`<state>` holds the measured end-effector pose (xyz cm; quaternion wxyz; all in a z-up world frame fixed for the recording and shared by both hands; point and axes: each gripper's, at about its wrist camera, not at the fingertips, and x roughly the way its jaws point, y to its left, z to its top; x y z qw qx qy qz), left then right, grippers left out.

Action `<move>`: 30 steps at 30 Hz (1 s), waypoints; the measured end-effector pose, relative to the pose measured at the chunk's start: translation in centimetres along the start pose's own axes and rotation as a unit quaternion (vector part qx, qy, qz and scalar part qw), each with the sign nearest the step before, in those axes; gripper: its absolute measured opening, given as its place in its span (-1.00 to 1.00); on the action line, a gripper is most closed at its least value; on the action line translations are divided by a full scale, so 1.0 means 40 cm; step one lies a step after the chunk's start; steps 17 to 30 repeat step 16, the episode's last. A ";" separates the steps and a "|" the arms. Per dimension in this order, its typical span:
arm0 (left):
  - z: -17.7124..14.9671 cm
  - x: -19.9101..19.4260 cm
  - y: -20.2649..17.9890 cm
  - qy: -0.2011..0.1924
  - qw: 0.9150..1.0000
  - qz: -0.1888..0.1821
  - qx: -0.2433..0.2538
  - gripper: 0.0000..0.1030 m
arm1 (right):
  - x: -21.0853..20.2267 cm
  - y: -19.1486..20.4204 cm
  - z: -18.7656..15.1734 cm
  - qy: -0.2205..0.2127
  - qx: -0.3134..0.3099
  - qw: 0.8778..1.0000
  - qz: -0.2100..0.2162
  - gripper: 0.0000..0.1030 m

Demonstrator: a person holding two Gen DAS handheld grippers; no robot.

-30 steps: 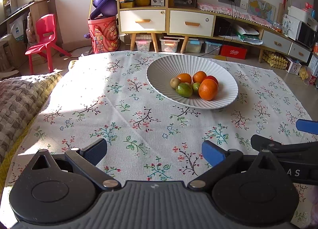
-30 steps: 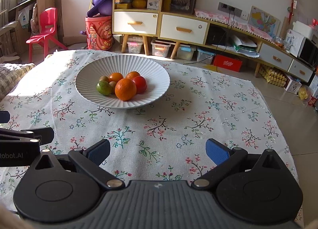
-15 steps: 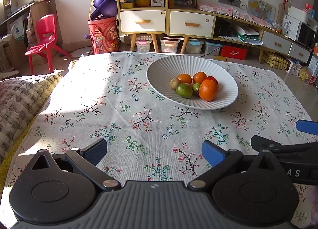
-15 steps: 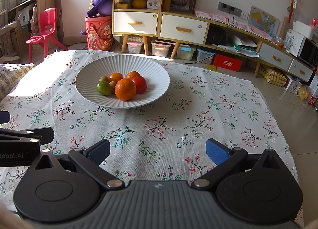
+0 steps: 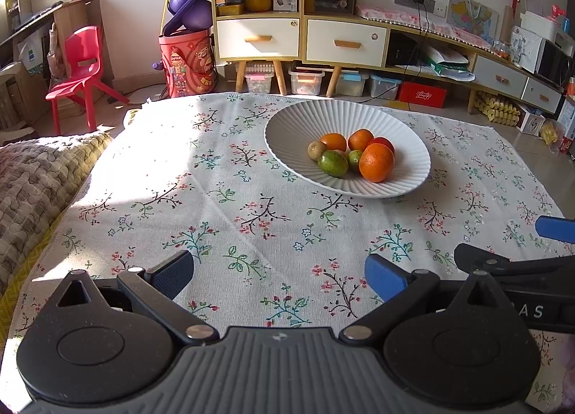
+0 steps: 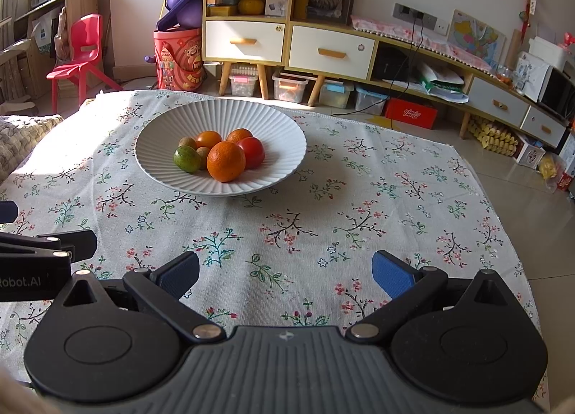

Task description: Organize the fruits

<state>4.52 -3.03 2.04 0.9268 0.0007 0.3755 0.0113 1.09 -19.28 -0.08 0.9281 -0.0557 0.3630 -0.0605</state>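
A white ribbed bowl (image 5: 298, 130) (image 6: 273, 126) stands on the floral tablecloth and holds several fruits: a large orange (image 5: 376, 162) (image 6: 226, 161), a green fruit (image 5: 333, 163) (image 6: 187, 159), a red one (image 6: 252, 151), smaller oranges and a kiwi (image 5: 316, 150). My left gripper (image 5: 278, 275) is open and empty, low over the cloth near the front edge, well short of the bowl. My right gripper (image 6: 285, 275) is open and empty too, beside the left one and to the right of the bowl.
The floral tablecloth (image 5: 222, 194) covers the table. A knitted blanket (image 5: 32, 176) lies at the left edge. Beyond the table stand a red chair (image 5: 81, 68), a toy bin (image 5: 188, 65) and wooden cabinets (image 5: 302, 36). The right gripper's side shows in the left view (image 5: 521, 270).
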 end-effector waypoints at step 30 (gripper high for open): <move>-0.002 0.000 0.000 -0.001 1.000 0.002 0.003 0.79 | 0.001 -0.002 0.000 0.001 0.001 1.000 0.000 0.99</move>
